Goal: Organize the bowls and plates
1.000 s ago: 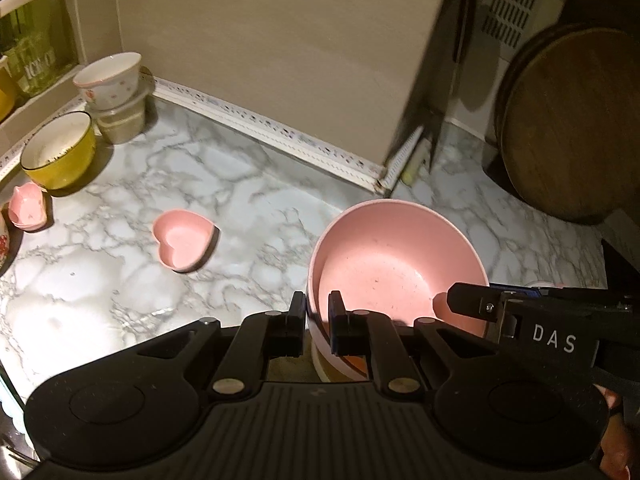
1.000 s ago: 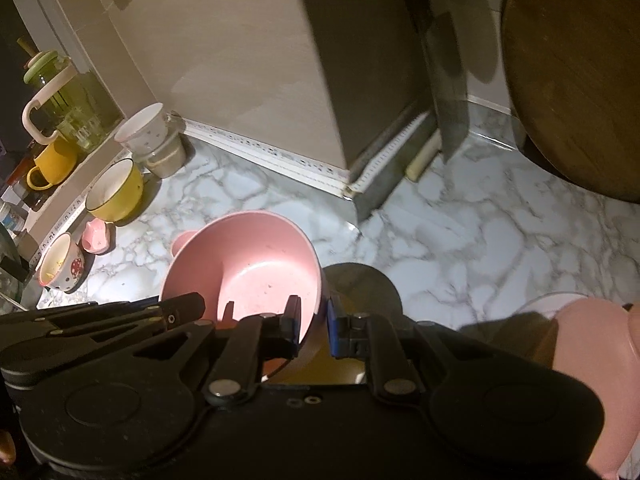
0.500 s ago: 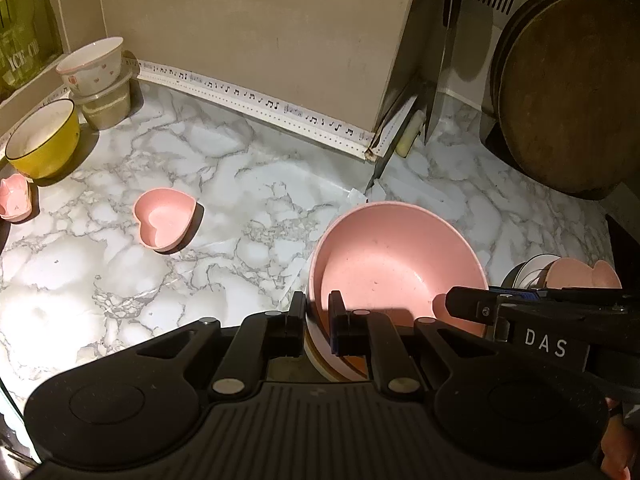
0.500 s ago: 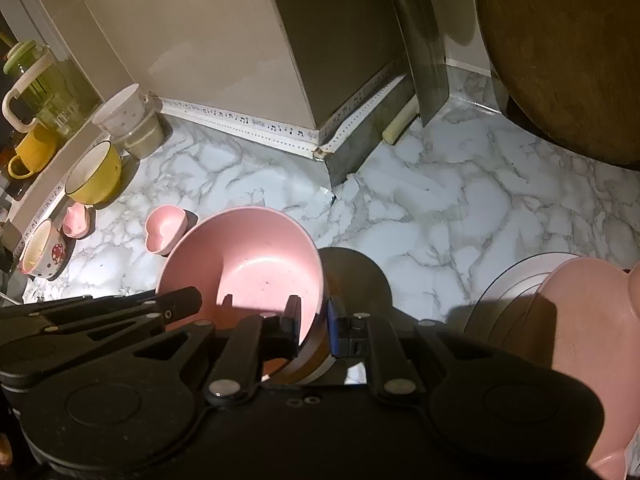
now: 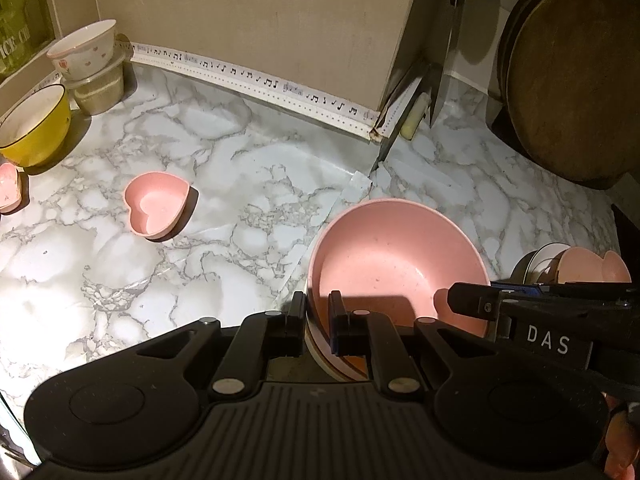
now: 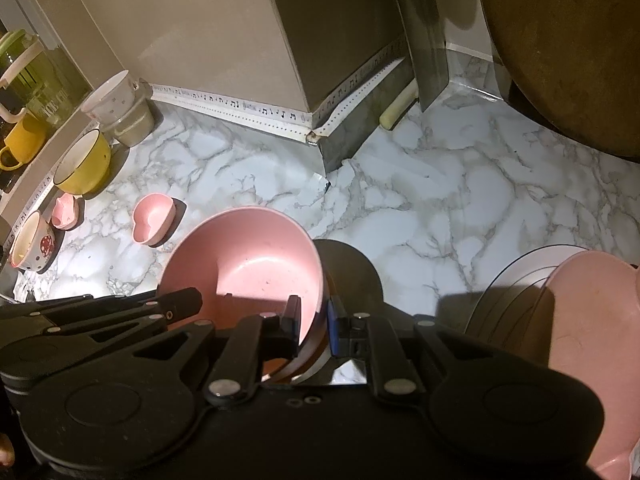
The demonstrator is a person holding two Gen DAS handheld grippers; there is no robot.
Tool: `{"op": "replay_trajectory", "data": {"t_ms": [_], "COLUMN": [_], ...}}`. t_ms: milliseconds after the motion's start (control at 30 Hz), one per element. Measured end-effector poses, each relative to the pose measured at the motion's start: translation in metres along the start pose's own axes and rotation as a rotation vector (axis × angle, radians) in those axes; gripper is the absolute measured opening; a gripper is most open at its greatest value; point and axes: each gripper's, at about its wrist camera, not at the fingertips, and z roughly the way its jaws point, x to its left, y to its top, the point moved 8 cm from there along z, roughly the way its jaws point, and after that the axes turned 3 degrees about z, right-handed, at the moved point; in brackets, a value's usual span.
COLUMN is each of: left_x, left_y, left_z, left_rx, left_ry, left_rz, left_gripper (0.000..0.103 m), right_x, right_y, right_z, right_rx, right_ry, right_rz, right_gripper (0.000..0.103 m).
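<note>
A large pink bowl (image 5: 396, 264) tops a nested stack with a white and a brown bowl rim showing under it. My left gripper (image 5: 316, 308) is shut on the stack's left rim, one finger inside the bowl and one outside. My right gripper (image 6: 314, 312) is shut on the opposite rim of the same pink bowl (image 6: 248, 264). Each gripper shows in the other's view: the right gripper (image 5: 472, 304) at the bowl's right, the left gripper (image 6: 180, 304) at its left. The stack hangs just above the marble counter (image 5: 248, 168), casting a round shadow.
A pink heart dish (image 5: 156, 204) lies left of the stack. Further left are a yellow bowl (image 5: 32, 124), a white bowl on a tub (image 5: 82, 50) and a small pink dish (image 5: 8, 188). A pile of plates with a pink bowl (image 6: 580, 320) sits right. A round wooden board (image 5: 576, 80) leans behind.
Both grippers have come down toward the counter with the bowl stack still held between them. The pile of plates at the right has come into view.
</note>
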Motion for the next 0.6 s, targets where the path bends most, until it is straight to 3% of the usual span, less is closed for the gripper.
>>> {"op": "replay_trajectory", "data": {"t_ms": [300, 600], "left_x": [0.0, 0.0034], "left_y": [-0.0018, -0.0017], "left_z": [0.0036, -0.003], "left_rx": [0.008, -0.006], "left_ry": [-0.001, -0.021], "left_rz": [0.006, 0.007], "left_gripper": [0.01, 0.01], "right_x": [0.0, 0.0018], "right_y": [-0.0008, 0.0015], "right_z": [0.0043, 0.0011], "right_rx": [0.012, 0.005], "right_ry": [-0.007, -0.001], "right_rz": [-0.002, -0.006], "right_gripper": [0.013, 0.023]}}
